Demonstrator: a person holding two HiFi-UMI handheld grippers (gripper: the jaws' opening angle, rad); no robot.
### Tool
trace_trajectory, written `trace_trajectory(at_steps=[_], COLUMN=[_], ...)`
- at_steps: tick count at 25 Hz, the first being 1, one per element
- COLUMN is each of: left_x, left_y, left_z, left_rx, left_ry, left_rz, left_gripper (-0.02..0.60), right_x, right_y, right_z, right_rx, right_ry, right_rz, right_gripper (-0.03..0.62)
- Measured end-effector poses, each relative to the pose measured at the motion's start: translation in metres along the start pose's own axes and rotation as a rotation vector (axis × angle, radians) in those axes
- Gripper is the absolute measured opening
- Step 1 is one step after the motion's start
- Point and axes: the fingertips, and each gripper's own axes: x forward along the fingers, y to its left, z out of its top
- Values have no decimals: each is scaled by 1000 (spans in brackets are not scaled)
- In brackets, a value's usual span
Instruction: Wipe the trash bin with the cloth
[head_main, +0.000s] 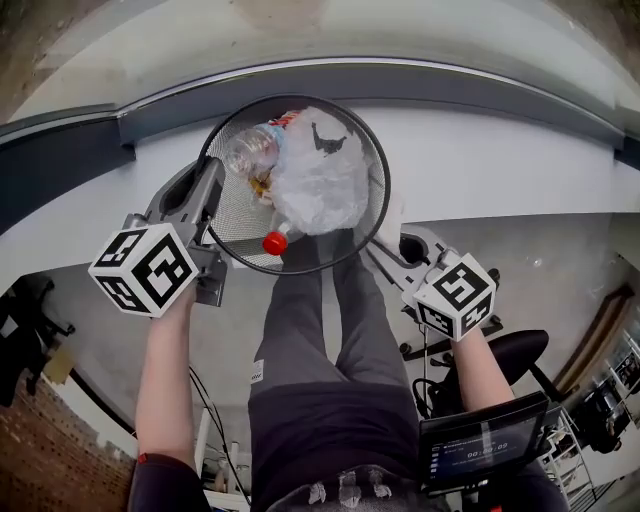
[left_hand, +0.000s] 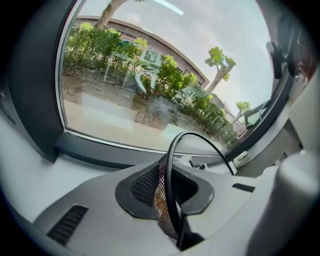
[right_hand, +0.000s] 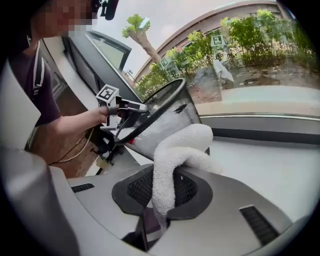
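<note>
Head view: the trash bin (head_main: 232, 215) is seen from above, so its outer wall and base are hidden, and rubbish covers its floor. A brownish scrap (head_main: 262, 185) below the plastic bottle (head_main: 250, 148) is too small to identify. The right claw (head_main: 388, 243) has its tips hidden behind the bin's rim, where only a sliver of white cloth (head_main: 392, 222) shows. Figures on the small screen (head_main: 482, 445) are too small to read.

Left gripper view: the left claw (left_hand: 172, 205) hides all of the bin but a rim arc and a mesh strip. A pale blurred shape (left_hand: 295, 200) at the right edge cannot be identified.

Right gripper view: the cloth's lower end disappears between the jaws.
</note>
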Motion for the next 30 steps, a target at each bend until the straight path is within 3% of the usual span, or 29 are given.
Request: trace_trajectory(at_steps=[3,5,10,12,17,20,22,24,26,27,30], left_x=[-3,-9,-26,-30,-29,-25,-11,2,3,1,-1], left_y=[0,-1,4,1,-15,-18,-18,-18,-15,-12,-4], left_z=[-2,-7,-26,-40,-32,-7,-8,-17,-20,-20,-20], left_rx=[-196,-287,-371,-357,-93,128,291,364,322,252,-133], left_ry=[-48,-81,-119,-100,-52,-29,41,100,110,101,48], left_rz=[-26,-32,36,19,-62,-38,-8,1,7,3,-78], left_gripper=[46,63,71,73,125,222,223,209,107,93,77], right_x=[5,10,17,15,-14,-37,-49,-47,-30,-20,1], right_y=[13,22,48,52,1,-47,-70,-78,-66,-56,-25], right_z=[8,13,8,7,28,58,75,83,76,68,36], right_rx=[54,64,20,-6,12,4,5,-10,-63,-88,-53], right_ry=[-51,-60,-22,-8,-63,-137,-182,-190,-136,-99,-34], right_rz=[42,60,114,121,-11,-149,-214,-238,-218,-197,-127], right_gripper=[63,63,63,63,63,63,63,63,63,63,63])
